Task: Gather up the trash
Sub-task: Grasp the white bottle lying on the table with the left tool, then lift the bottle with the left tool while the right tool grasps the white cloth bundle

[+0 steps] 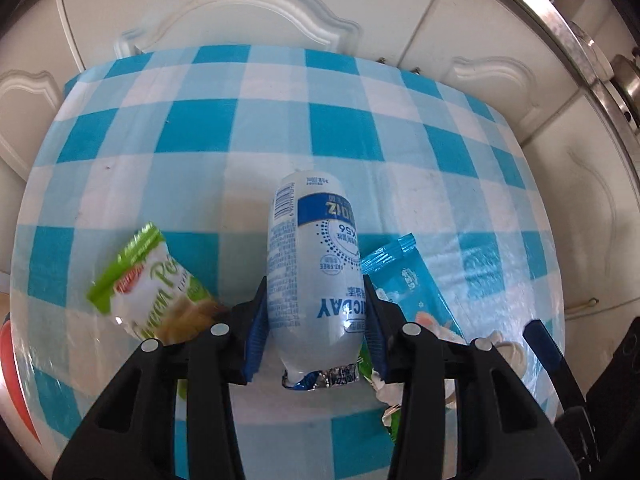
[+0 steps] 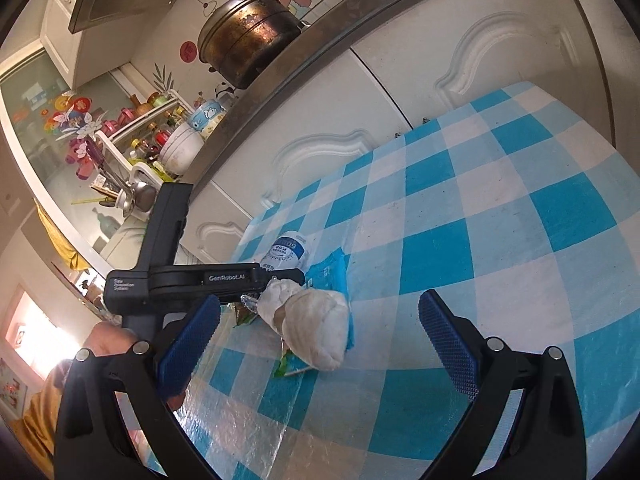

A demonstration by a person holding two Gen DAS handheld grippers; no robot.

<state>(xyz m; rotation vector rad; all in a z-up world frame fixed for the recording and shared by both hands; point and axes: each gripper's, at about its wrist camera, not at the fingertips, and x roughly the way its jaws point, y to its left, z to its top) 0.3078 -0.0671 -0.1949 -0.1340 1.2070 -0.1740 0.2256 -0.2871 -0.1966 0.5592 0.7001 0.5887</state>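
Note:
My left gripper (image 1: 316, 320) is shut on a white and blue yogurt bottle (image 1: 312, 264) with a torn foil top, held over the blue checked tablecloth (image 1: 200, 136). A green snack packet (image 1: 156, 288) lies to its left and a blue wrapper (image 1: 408, 276) to its right. In the right wrist view my right gripper (image 2: 320, 332) is open and empty above the table, just short of a crumpled white tissue (image 2: 316, 324). The bottle (image 2: 286, 254), the blue wrapper (image 2: 332, 272) and the left gripper body (image 2: 200, 280) show beyond the tissue.
White cabinet doors (image 1: 256, 12) stand behind the table. A steel counter edge (image 2: 312, 52) carries a large pot (image 2: 248, 40), bowls and a dish rack. A green wrapper scrap (image 2: 284, 368) lies under the tissue. A red-rimmed object (image 1: 12, 372) sits at the left edge.

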